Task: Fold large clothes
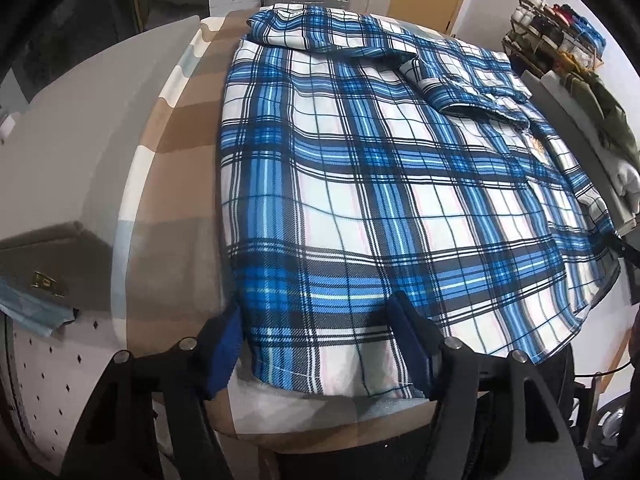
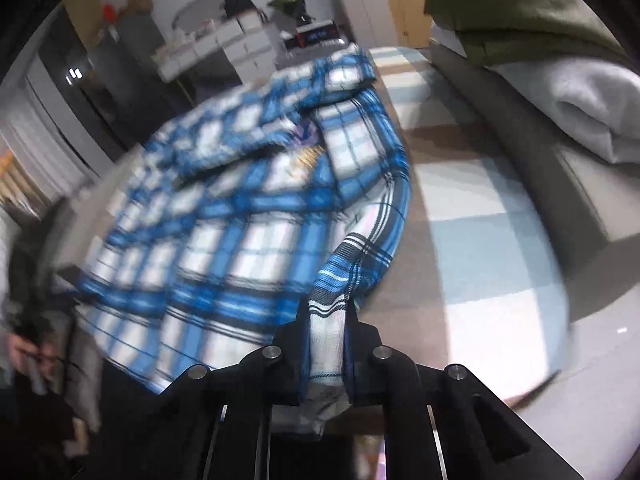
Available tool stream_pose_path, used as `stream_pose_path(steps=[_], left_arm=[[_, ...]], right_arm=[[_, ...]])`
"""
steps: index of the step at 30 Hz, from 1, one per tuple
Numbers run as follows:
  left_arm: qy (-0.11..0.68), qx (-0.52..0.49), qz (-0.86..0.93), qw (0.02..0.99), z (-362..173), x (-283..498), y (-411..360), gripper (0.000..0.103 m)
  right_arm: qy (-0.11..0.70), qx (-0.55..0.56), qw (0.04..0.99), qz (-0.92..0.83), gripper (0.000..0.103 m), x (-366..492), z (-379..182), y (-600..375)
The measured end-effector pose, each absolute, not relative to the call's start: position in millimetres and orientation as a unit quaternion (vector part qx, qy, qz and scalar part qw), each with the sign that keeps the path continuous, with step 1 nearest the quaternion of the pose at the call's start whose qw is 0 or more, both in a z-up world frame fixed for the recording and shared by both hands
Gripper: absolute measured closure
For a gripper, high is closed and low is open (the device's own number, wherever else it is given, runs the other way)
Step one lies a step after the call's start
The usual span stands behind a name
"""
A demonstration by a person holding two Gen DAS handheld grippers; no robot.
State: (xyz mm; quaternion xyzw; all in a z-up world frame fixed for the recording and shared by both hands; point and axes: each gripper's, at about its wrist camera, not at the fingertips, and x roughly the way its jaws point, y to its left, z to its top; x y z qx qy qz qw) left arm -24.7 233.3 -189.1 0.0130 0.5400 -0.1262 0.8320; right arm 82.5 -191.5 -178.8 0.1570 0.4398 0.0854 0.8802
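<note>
A blue plaid shirt (image 1: 360, 184) is spread over the surface (image 1: 176, 128), with a sleeve folded across its far part. The left gripper (image 1: 320, 320) is held released, its fingers (image 1: 404, 328) straddling the near hem. The right gripper (image 2: 326, 344) is clenched on a bunched edge of the shirt (image 2: 240, 216); that view is heavily blurred, and the pinched cloth's end is cut off below. Folded clothes (image 2: 560, 80) are seen at the right.

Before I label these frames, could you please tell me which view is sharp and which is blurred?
Left wrist view: sharp, the plaid shirt crisp, with fisheye bending at the edges. Right wrist view: motion-blurred across shirt and room; only the right gripper and the cloth pinched in it look crisp.
</note>
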Motion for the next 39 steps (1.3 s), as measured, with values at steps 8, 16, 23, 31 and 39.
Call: stream_pose_path(steps=[8, 16, 23, 31, 39], left_arm=[[0.538, -0.047, -0.198, 0.818, -188, -18, 234, 0.038], [0.537, -0.147, -0.270, 0.786, -195, 3, 248, 0.039], [0.499, -0.143, -0.284, 0.806, -173, 1, 243, 0.085], [0.534, -0.139, -0.258, 0.793, -190, 16, 238, 0.060], [0.556, -0.073, -0.220, 0.798, -193, 25, 224, 0.090]], right_arm=[[0.392, 0.269, 0.862, 0.177, 0.090, 82, -169, -198], [0.399, 0.283, 0.863, 0.126, 0.086, 76, -184, -218], [0.415, 0.245, 0.869, 0.108, 0.075, 72, -195, -217], [0.426, 0.228, 0.868, 0.114, 0.065, 72, -204, -212], [0.433, 0.203, 0.871, 0.110, 0.080, 74, -203, -206]])
